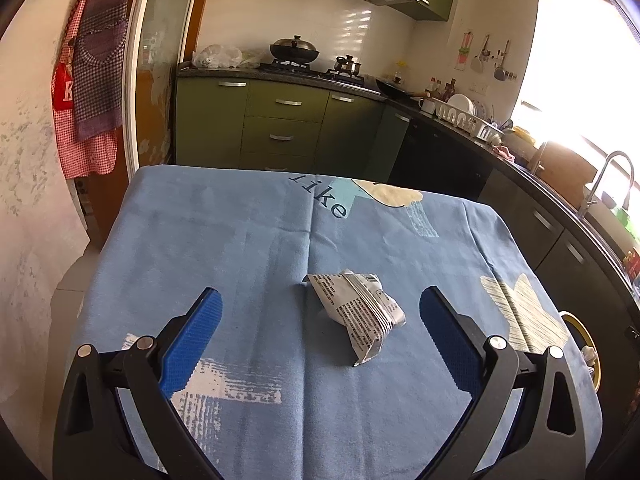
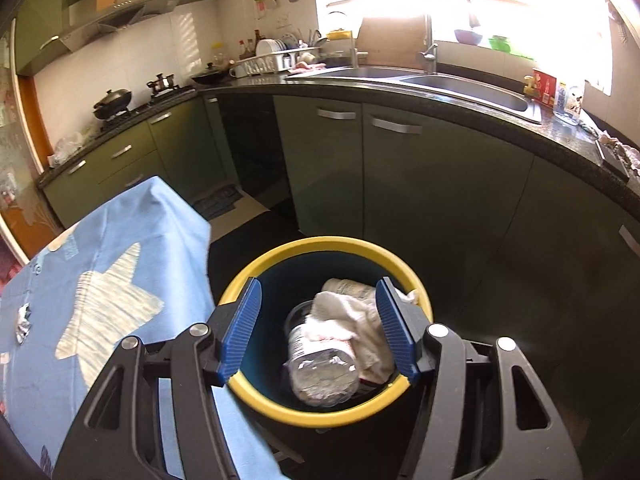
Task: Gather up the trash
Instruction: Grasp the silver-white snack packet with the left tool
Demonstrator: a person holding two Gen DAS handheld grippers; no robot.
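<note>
Your left gripper (image 1: 320, 312) hangs w/ jaws spread wide over the blue printed tablecloth (image 1: 224, 240), nothing between the pads. A crumpled silver-white foil wrapper w/ printed text (image 1: 358, 314) lies on the cloth ahead, between the two blue-padded fingers (image 1: 192, 344) but apart from both. Your right gripper (image 2: 318, 328) is over the round dark-blue bin w/ yellow rim (image 2: 320, 245), beside the table edge; its jaws are parted and empty. In the bin: a crushed clear plastic bottle (image 2: 320, 368) and a white crumpled tissue (image 2: 344, 320) on top of it.
</note>
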